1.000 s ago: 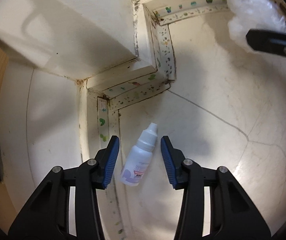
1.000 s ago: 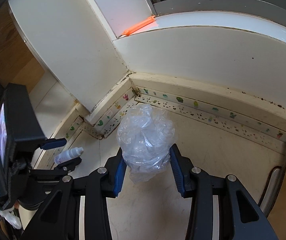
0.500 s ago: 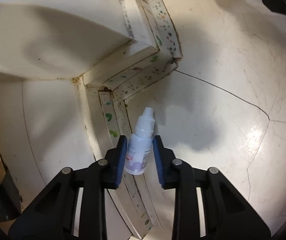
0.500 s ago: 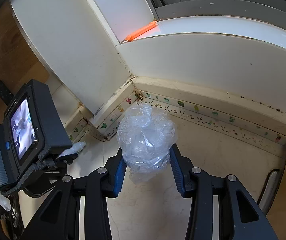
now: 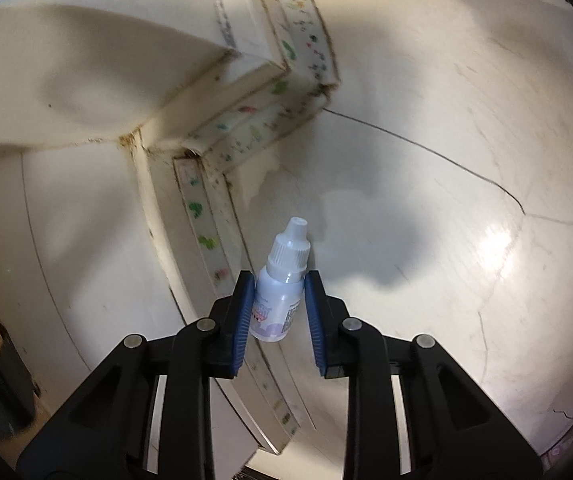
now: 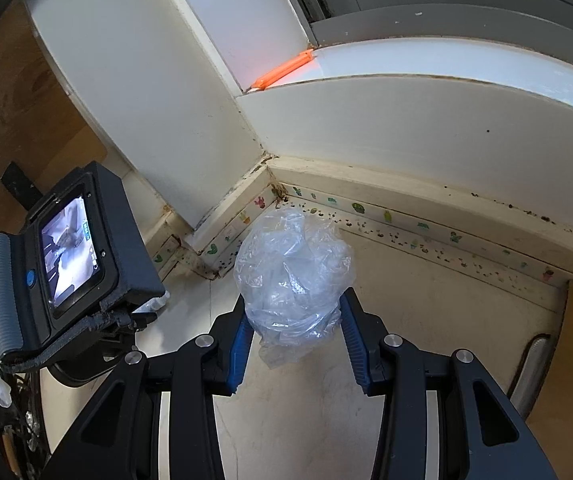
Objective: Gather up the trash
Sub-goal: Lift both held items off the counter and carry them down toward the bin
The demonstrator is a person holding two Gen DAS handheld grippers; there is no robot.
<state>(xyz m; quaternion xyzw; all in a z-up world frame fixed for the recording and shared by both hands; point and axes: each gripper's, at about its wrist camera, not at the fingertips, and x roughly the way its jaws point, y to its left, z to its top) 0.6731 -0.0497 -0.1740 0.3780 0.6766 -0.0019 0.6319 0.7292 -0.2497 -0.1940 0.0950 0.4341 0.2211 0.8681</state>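
One dropper bottle (image 5: 280, 296), one crumpled clear plastic bag (image 6: 294, 272), one orange stick (image 6: 282, 72), two tools.

Both views are taken from fisheye cams mounted behind the fingers, aimed forward and down. The left one is pointed steeply at the cracked floor (image 5: 426, 92), very close in. The right one is tilted less, so the window sill (image 6: 426, 60) gets caught too. The patterned baseboard strip (image 5: 206, 236) (image 6: 414, 236) corner is shared by both.
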